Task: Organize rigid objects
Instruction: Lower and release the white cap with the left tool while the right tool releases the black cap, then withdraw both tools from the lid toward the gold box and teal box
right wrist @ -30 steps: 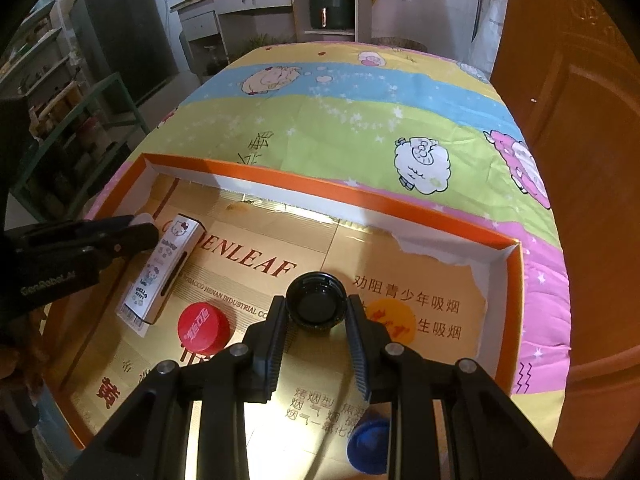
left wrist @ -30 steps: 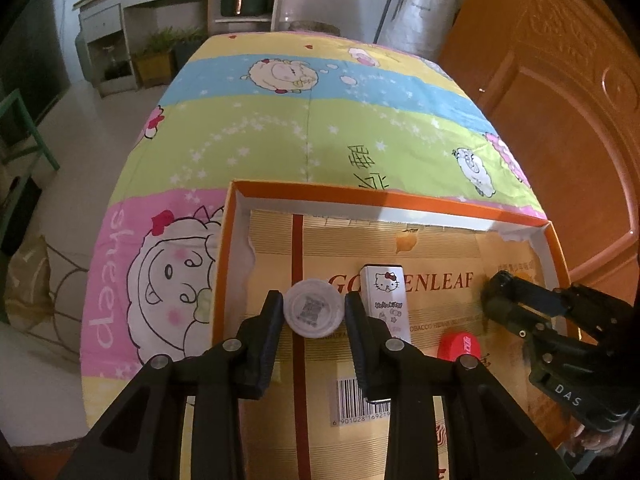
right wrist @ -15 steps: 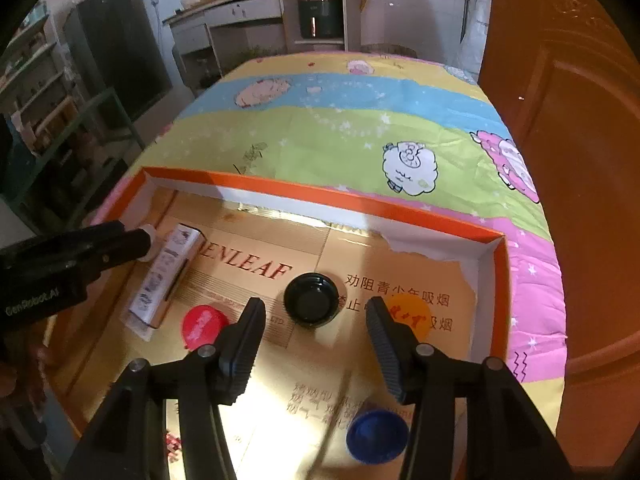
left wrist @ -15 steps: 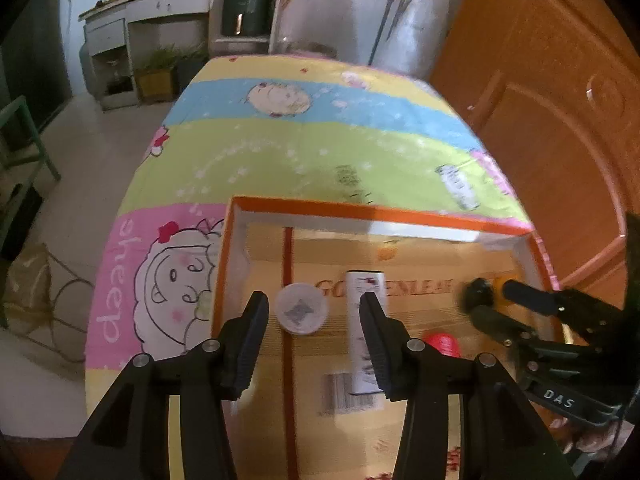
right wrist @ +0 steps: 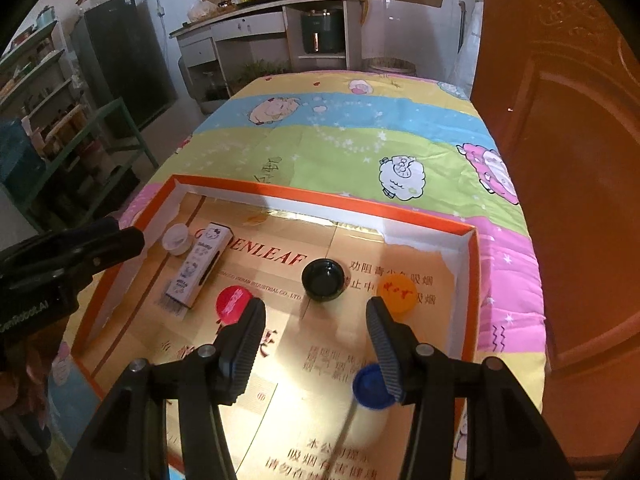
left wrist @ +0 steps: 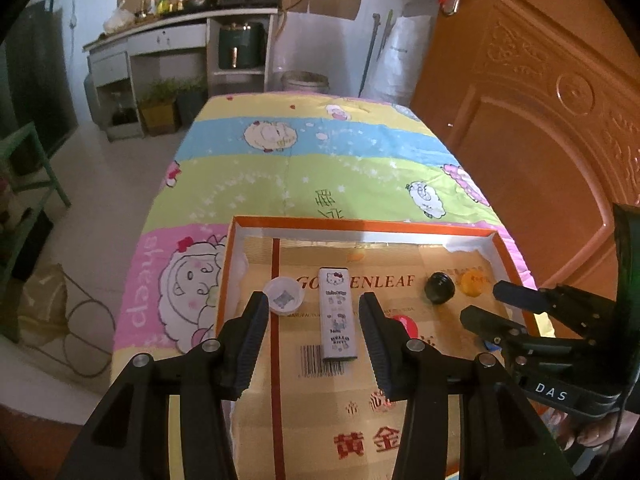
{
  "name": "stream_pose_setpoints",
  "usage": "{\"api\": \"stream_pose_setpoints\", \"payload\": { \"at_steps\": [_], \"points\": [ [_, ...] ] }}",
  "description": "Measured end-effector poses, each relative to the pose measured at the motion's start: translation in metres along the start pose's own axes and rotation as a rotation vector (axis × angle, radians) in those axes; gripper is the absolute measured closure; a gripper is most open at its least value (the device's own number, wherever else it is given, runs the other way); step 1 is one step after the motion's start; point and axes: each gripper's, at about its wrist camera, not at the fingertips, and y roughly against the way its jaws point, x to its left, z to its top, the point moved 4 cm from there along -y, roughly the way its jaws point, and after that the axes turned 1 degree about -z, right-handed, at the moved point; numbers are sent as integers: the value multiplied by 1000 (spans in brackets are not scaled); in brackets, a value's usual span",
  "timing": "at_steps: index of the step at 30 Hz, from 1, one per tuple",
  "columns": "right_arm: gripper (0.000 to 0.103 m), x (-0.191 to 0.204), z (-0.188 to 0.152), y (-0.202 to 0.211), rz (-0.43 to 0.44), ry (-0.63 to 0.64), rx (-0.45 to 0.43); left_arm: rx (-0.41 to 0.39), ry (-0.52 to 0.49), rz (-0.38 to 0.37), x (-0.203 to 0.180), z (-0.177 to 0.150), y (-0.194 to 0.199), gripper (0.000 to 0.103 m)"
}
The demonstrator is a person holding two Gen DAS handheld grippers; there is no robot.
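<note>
Left wrist view: the left gripper (left wrist: 313, 320) stands with jaws apart and holds nothing; its jaws have just been opening. The white cap (left wrist: 285, 300) lies on the floor of the orange-rimmed box (left wrist: 360, 224), just beyond the left fingertip at about 11 o'clock from the gripper, free of the pads. The Hello Kitty case (left wrist: 338, 314) lies flat, lengthwise, between the two fingertips in the picture but below them on the cardboard lining. The black cap (left wrist: 439, 287) sits at 2 o'clock, with the orange cap (left wrist: 475, 283) just beside it on its right. The red cap (left wrist: 404, 323) shows partly behind the right finger. The right gripper (left wrist: 486, 306) enters from 3 o'clock, jaws parted. The box rests on a cartoon-sheep quilt (left wrist: 340, 160).

Right wrist view: the right gripper (right wrist: 316, 320) is open and empty; its jaws have just been opening. The black cap (right wrist: 322, 279) lies open side up on the box (right wrist: 320, 196) floor at 12 o'clock, clear of both pads. The red cap (right wrist: 233, 304) lies at 10 o'clock beside the left fingertip; the orange cap (right wrist: 397, 293) at 1 o'clock beside the right fingertip. The blue cap (right wrist: 372, 387) lies at 5 o'clock, partly hidden behind the right finger. The Hello Kitty case (right wrist: 200, 266) and white cap (right wrist: 177, 239) lie at 10 o'clock, near the left gripper (right wrist: 124, 236).
</note>
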Motion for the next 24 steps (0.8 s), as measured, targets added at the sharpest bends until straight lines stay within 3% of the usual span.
{"api": "stream_pose_setpoints", "payload": {
  "at_steps": [12, 24],
  "points": [
    [51, 14, -24, 40, -2, 16, -31, -52, -22, 55, -12, -24, 48, 54],
    [51, 28, -50, 83, 3, 24, -61, -88, -32, 49, -18, -54, 99, 54]
  ]
}}
